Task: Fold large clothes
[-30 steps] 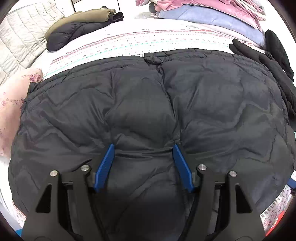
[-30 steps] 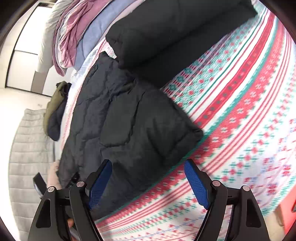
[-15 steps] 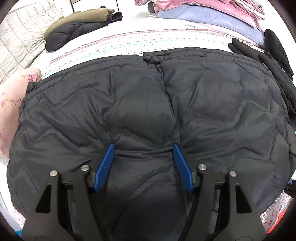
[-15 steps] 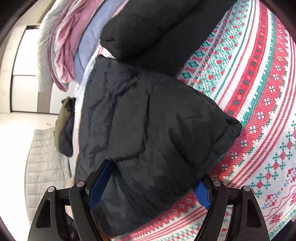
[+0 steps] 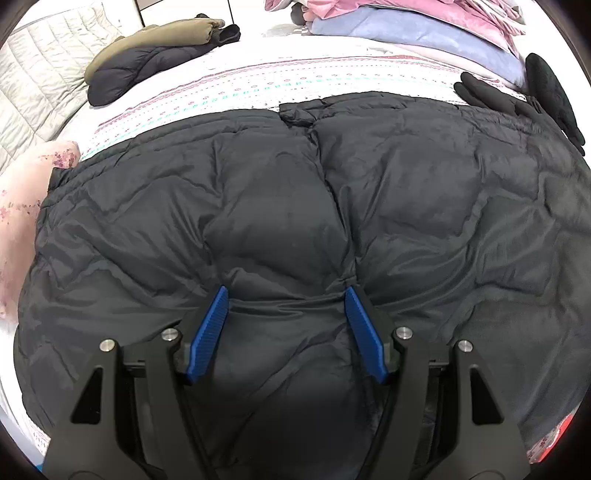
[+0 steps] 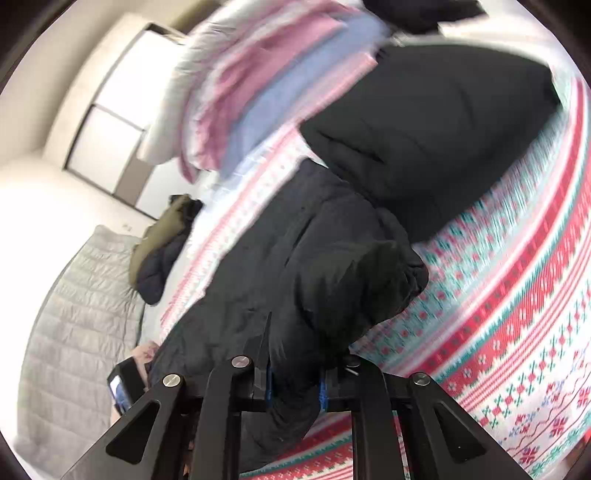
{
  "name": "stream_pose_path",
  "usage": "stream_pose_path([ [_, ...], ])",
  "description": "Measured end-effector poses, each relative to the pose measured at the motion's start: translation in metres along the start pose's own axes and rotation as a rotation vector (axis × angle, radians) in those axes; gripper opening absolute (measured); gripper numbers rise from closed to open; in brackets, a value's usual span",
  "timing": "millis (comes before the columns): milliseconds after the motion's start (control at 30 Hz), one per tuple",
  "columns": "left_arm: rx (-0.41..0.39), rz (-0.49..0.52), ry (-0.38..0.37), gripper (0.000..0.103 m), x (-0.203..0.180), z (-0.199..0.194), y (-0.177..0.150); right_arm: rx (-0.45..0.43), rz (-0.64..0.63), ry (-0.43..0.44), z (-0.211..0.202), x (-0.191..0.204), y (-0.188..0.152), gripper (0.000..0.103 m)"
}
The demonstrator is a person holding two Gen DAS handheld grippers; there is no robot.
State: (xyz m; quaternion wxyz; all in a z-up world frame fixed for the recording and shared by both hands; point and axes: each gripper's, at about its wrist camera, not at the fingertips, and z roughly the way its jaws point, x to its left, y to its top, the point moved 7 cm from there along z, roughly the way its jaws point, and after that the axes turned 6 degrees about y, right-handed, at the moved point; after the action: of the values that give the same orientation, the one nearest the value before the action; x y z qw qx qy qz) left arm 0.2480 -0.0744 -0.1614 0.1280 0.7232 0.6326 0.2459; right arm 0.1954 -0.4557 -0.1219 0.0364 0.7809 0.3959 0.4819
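Observation:
A large black puffer jacket (image 5: 295, 221) lies spread over the patterned bed cover. My left gripper (image 5: 286, 295) is open, its blue fingers (image 5: 208, 332) pressed down on the jacket's near middle with fabric bulging between them. In the right wrist view my right gripper (image 6: 295, 391) is shut on the jacket's corner (image 6: 314, 302) and holds it lifted off the red, white and green bed cover (image 6: 517, 302). That view is blurred by motion.
An olive and navy folded jacket (image 5: 147, 55) lies at the far left. A stack of pink and blue bedding (image 5: 406, 33) sits at the back. Black garments (image 5: 546, 92) lie at the right. A pink pillow (image 5: 22, 206) is at the left edge.
My right gripper moved onto the jacket's corner, shut on it and lifted it. My left gripper stayed open, pressed on the jacket.

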Motion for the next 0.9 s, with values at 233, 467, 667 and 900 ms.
stream_pose_path([
  [233, -0.007, 0.015, 0.006, 0.066, -0.004, 0.001, -0.002, -0.138, -0.325, 0.029, -0.021, 0.078, -0.012, 0.015],
  [467, 0.041, -0.012, -0.124, 0.066, 0.007, -0.008, 0.004, -0.188, -0.491, -0.025, -0.025, 0.111, -0.031, 0.015],
  [667, -0.039, -0.088, -0.154, 0.066, 0.038, -0.037, 0.053, -0.180, -0.446, -0.007, -0.022, 0.102, -0.026, 0.015],
  [900, 0.070, -0.030, -0.132, 0.066, 0.006, 0.023, 0.071, -0.184, -0.398, 0.010, -0.019, 0.105, -0.025, 0.015],
])
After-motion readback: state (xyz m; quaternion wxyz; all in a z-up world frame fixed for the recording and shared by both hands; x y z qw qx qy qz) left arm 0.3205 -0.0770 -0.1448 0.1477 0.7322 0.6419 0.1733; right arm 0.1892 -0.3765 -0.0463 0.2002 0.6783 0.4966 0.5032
